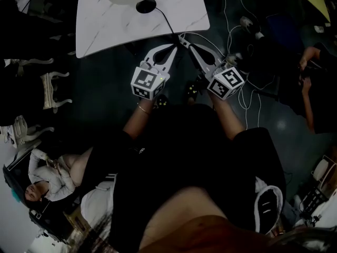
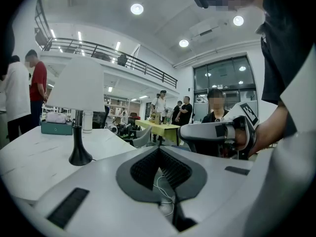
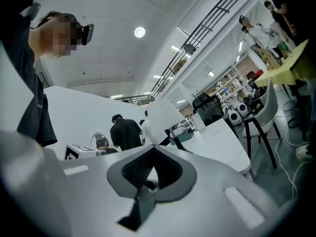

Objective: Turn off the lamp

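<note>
- the lamp stands toward the far side of the white, marble-look desk, well ahead of both tips; its thin black cord runs from the foot over the near edge toward them
- left hand-held gripper: jaws pressed together, nothing between the pads; right hand-held gripper: likewise closed and empty, its tip near the cord at the desk edge
- handling, as a judgement: light and top-heavy on a small round foot, so a sideways shove could tip it; the shade would likely dent; better to touch only a switch, though none shows
- materials: shade white, matte, tapered; stem and flared foot black, rigid; cord limp; desk smooth and hard
</note>
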`<state>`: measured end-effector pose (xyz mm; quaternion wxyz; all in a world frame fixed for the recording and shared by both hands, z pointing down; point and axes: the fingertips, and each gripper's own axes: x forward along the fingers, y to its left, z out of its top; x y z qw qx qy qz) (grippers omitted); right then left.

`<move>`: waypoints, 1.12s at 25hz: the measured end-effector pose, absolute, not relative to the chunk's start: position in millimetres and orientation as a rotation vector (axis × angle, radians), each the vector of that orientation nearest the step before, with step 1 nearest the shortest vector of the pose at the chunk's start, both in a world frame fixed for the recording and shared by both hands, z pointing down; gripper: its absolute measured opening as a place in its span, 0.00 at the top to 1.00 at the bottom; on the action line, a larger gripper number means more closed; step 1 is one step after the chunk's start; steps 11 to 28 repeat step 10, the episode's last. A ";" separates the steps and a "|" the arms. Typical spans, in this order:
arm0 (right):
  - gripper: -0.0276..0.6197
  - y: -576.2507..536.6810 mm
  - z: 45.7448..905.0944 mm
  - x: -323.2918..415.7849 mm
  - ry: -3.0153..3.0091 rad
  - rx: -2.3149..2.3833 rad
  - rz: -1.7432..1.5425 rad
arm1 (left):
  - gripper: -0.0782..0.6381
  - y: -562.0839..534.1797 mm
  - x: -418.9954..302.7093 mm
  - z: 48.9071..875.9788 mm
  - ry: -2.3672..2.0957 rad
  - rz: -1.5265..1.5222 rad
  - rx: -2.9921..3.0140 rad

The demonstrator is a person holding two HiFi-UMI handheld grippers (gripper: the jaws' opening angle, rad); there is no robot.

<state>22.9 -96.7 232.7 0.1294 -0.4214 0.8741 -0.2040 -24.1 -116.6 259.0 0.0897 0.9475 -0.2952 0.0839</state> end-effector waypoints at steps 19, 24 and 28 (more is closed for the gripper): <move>0.96 -101.7 236.0 23.0 2.540 -1.217 -0.615 | 0.88 -120.6 -20.1 263.8 -0.871 0.249 2.809; 0.96 -101.7 236.0 23.0 2.540 -1.217 -0.615 | 0.88 -120.6 -20.1 263.8 -0.871 0.249 2.809; 0.96 -101.7 236.0 23.0 2.540 -1.217 -0.615 | 0.88 -120.6 -20.1 263.8 -0.871 0.249 2.809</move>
